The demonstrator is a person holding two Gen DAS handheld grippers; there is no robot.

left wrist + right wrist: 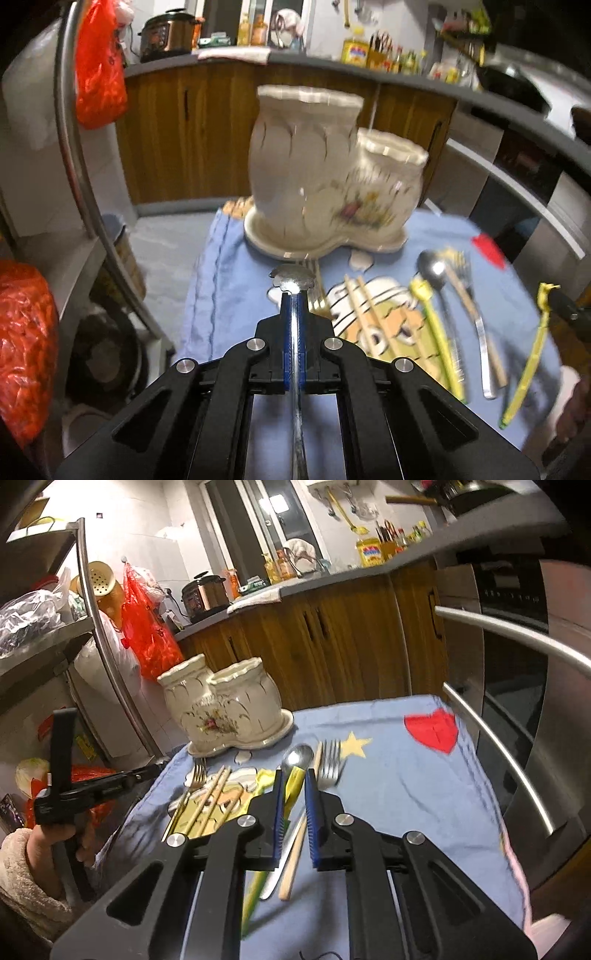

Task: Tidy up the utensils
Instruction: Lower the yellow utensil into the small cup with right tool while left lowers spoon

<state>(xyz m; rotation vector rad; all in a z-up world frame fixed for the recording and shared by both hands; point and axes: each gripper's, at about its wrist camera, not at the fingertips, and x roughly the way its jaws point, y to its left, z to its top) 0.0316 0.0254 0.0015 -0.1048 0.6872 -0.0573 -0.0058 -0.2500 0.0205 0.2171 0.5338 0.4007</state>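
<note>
**Utensils on the blue cloth, one metal handle clamped**

The metal utensil (294,332) runs lengthwise between the blue pads (286,332) of the left gripper (294,291), which is pressed together on its handle; its decorated end protrudes just past the fingertips. Straight ahead of this tool stands the two-pot ceramic holder (317,177) on its saucer. Ahead and to its right, on the blue cloth (229,288), lie chopsticks (364,317), a spoon (432,267), a wooden-handled fork (476,314) and a yellow-green utensil (439,339). The right gripper (294,775) is spread, its fingers straddling the yellow-green utensil (291,790), but contact cannot be judged. The spoon (297,757) and fork (330,762) lie just beyond its tips; the holder (225,705) stands ahead to its left.
</note>
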